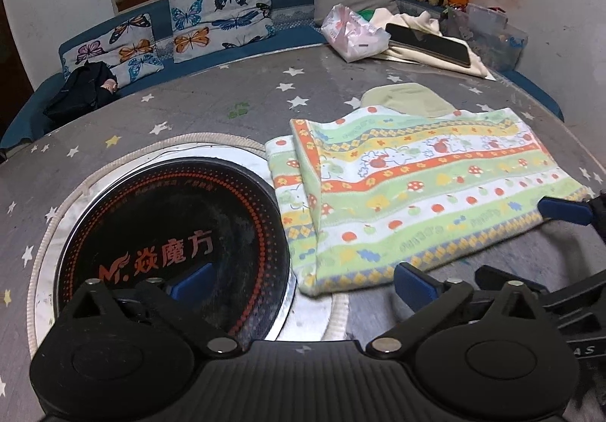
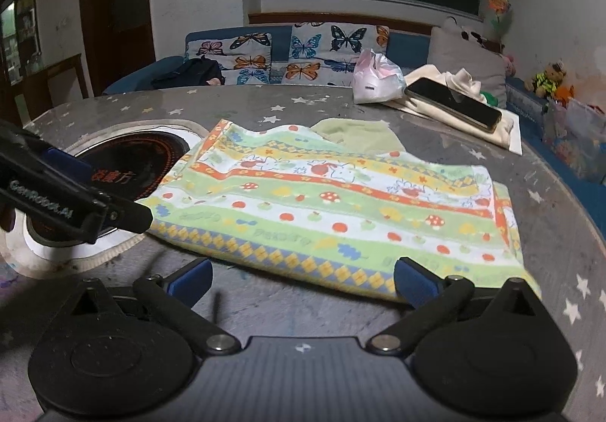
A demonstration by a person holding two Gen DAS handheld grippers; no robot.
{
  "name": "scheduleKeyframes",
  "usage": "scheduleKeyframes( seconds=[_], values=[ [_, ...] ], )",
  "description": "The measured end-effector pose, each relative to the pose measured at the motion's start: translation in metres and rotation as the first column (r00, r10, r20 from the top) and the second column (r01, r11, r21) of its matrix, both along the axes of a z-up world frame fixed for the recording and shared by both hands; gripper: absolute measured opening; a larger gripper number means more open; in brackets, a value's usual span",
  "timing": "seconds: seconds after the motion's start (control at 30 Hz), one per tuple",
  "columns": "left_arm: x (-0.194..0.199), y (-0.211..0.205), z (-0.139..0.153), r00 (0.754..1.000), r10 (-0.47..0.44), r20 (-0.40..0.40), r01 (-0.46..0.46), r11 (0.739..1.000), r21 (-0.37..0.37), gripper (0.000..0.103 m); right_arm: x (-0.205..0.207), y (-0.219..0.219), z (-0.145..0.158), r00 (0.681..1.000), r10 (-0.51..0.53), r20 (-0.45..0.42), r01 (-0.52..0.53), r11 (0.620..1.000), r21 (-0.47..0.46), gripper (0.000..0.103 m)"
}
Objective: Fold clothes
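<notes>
A folded garment [image 1: 416, 191] with green, orange and yellow stripes, mushrooms and rabbits lies flat on the grey star-patterned round table [image 1: 212, 108]; it also shows in the right wrist view [image 2: 333, 210]. A pale green piece [image 1: 407, 98] sticks out from under its far edge. My left gripper [image 1: 303, 280] is open and empty, just short of the garment's near left corner, over the cooktop. My right gripper [image 2: 303, 276] is open and empty at the garment's near edge. The right gripper's blue fingers [image 1: 560, 210] show at the garment's right edge in the left wrist view.
A black round induction cooktop [image 1: 170, 244] is set into the table's middle. At the far side lie a cream cloth [image 2: 454, 104] with a phone [image 2: 452, 104] on it and a pink plastic bag [image 2: 375, 77]. A blue sofa with butterfly cushions [image 2: 303, 51] stands behind.
</notes>
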State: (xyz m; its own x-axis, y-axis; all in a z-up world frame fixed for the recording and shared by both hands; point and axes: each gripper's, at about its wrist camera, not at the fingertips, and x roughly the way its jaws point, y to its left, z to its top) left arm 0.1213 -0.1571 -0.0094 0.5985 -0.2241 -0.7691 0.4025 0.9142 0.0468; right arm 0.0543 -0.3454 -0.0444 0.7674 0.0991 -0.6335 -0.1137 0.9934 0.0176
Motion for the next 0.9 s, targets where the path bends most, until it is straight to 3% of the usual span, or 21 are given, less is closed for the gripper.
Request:
scheduleKeyframes(
  seconds=[0.47, 0.9],
  values=[
    [-0.041, 0.014, 0.017, 0.997, -0.062, 0.035, 0.062, 0.998, 0.025, 0.103, -0.024, 0.011, -0.002, 0.999, -0.016, -0.034, 0.017, 0.999, 0.042, 0.103],
    [-0.070, 0.017, 0.015, 0.999, -0.046, 0.016, 0.047, 0.998, -0.042, 0.103, -0.043, 0.011, 0.000, 0.999, -0.044, -0.032, 0.046, 0.997, 0.066, 0.103]
  ],
)
